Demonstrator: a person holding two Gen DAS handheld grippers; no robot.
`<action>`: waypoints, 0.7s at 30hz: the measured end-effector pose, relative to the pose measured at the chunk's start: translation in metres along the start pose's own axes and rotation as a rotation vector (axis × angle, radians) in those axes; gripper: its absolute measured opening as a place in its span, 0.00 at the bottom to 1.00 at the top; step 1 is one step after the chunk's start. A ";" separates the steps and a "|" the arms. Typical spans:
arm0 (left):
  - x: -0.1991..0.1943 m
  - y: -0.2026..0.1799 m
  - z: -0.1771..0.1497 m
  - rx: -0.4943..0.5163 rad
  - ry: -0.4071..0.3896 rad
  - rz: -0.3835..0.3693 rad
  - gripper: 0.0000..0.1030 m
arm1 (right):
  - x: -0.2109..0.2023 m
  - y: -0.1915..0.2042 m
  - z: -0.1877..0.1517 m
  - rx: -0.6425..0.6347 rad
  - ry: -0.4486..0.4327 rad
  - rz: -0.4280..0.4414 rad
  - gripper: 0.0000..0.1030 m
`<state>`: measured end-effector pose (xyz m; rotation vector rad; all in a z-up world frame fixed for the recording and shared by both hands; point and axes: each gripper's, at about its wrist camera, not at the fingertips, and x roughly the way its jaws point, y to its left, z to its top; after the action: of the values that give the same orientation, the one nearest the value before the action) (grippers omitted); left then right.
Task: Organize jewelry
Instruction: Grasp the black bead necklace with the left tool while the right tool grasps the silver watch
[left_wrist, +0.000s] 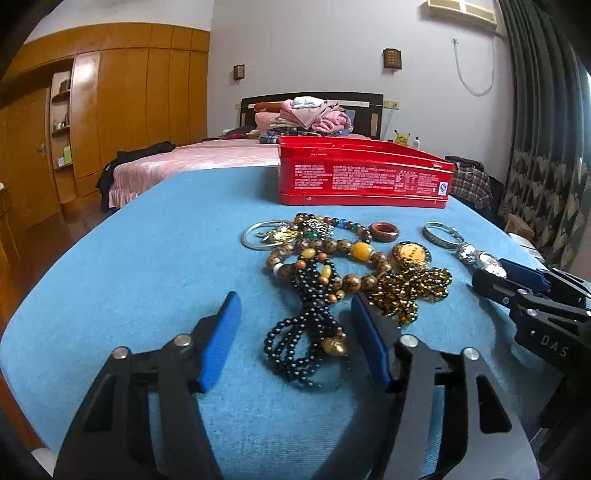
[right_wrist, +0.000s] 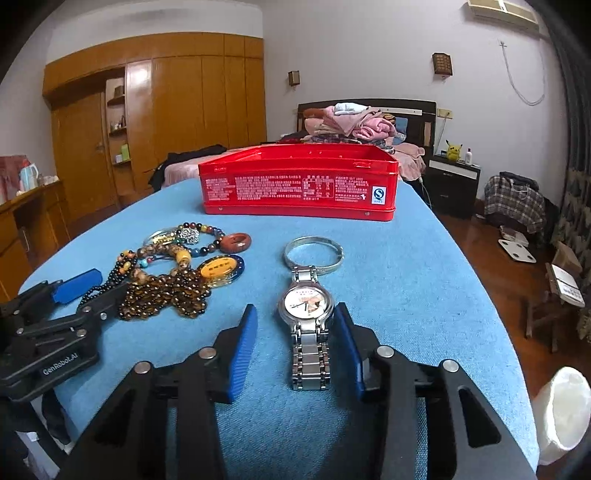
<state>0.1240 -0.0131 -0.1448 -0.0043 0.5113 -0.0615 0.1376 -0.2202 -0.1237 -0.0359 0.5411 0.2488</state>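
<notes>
A pile of jewelry lies on the blue table cloth. In the left wrist view my left gripper is open around the near end of a black bead necklace. Beyond it lie brown bead bracelets, an amber bead bunch and a silver bangle. In the right wrist view my right gripper is open around a silver wristwatch that lies flat. A second silver bangle lies just beyond the watch. An open red tin box stands at the far side.
A brown ring and a yellow round pendant lie beside the bead pile. The table's right edge drops to a wooden floor. A white object sits low at the right. A bed stands behind the table.
</notes>
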 end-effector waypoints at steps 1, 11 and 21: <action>0.000 0.000 0.000 -0.003 -0.004 -0.016 0.47 | 0.001 0.000 0.001 -0.003 0.004 -0.002 0.39; 0.001 -0.007 0.002 0.006 -0.001 -0.057 0.17 | 0.001 -0.003 0.003 0.050 0.029 0.005 0.30; -0.024 -0.003 0.019 -0.025 -0.082 -0.062 0.15 | -0.026 -0.008 0.015 0.061 -0.041 0.017 0.30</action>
<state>0.1118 -0.0144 -0.1164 -0.0465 0.4295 -0.1151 0.1254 -0.2319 -0.0978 0.0327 0.5085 0.2490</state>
